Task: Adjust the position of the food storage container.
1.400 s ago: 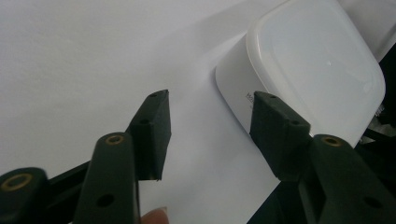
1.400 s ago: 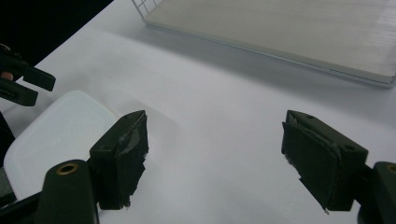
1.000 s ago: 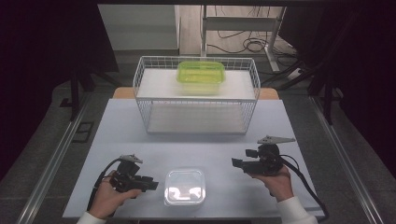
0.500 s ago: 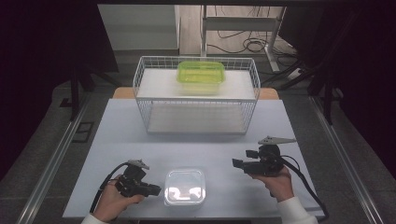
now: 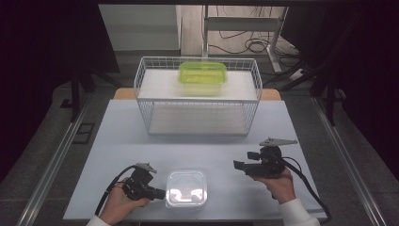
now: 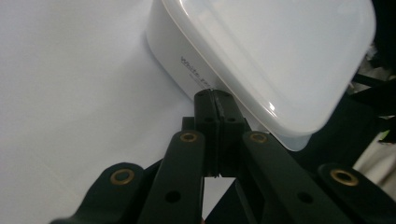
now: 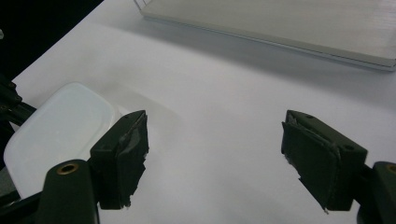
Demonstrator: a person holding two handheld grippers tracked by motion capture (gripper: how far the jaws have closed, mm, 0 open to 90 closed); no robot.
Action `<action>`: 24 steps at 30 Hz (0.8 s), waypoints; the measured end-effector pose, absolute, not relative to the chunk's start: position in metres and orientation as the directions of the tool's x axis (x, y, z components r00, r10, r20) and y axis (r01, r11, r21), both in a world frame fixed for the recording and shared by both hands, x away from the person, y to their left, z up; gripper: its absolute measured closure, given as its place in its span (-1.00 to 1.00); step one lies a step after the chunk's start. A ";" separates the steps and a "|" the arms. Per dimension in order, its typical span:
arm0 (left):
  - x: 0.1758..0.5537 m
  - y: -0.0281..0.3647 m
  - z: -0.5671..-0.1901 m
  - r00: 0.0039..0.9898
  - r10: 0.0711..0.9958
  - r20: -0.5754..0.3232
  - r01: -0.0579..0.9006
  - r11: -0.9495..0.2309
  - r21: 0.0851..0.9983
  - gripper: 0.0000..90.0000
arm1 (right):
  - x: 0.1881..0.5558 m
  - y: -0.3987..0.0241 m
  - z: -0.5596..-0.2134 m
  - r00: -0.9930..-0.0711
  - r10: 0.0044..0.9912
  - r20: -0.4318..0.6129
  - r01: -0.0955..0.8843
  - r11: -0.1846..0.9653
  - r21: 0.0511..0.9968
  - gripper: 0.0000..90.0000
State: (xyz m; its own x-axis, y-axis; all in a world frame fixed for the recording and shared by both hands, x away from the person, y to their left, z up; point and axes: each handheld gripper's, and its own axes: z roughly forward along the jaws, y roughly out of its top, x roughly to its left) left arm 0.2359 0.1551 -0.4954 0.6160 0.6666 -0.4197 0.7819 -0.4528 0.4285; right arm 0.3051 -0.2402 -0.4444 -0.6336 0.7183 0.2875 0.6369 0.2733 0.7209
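White lidded container (image 5: 187, 189) at table's (image 5: 117, 136) near edge, left gripper (image 6: 215, 100) clenched, tips probably touching its side under the lid rim, high view can't confirm contact, right gripper (image 7: 215, 154) spread wide, empty, left hand moved in from a second ago.

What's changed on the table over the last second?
The left tongs moved down and in toward the white lidded container, their closed tips now at its left side. The right tongs, open, the container and the green container in the wire basket stayed put.
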 end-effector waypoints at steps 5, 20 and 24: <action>0.236 0.152 -0.496 0.614 0.669 -0.419 0.783 -0.452 0.427 0.99 | 0.305 -0.240 -0.445 -0.633 0.718 0.289 0.638 0.273 0.720 -0.49; 0.248 0.129 -0.499 0.621 0.658 -0.426 0.779 -0.452 0.435 0.99 | 0.306 -0.238 -0.447 -0.639 0.709 0.298 0.642 0.278 0.714 -0.49; 0.253 0.124 -0.500 0.620 0.658 -0.426 0.779 -0.452 0.435 0.99 | 0.306 -0.238 -0.447 -0.637 0.710 0.299 0.645 0.278 0.712 -0.49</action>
State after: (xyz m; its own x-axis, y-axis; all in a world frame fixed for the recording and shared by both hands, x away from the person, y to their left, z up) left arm 0.2530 0.1237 -0.5003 0.6205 0.6584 -0.4261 0.7785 -0.4520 0.4354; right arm 0.3059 -0.2380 -0.4472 -0.6372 0.7101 0.2995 0.6446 0.2781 0.7122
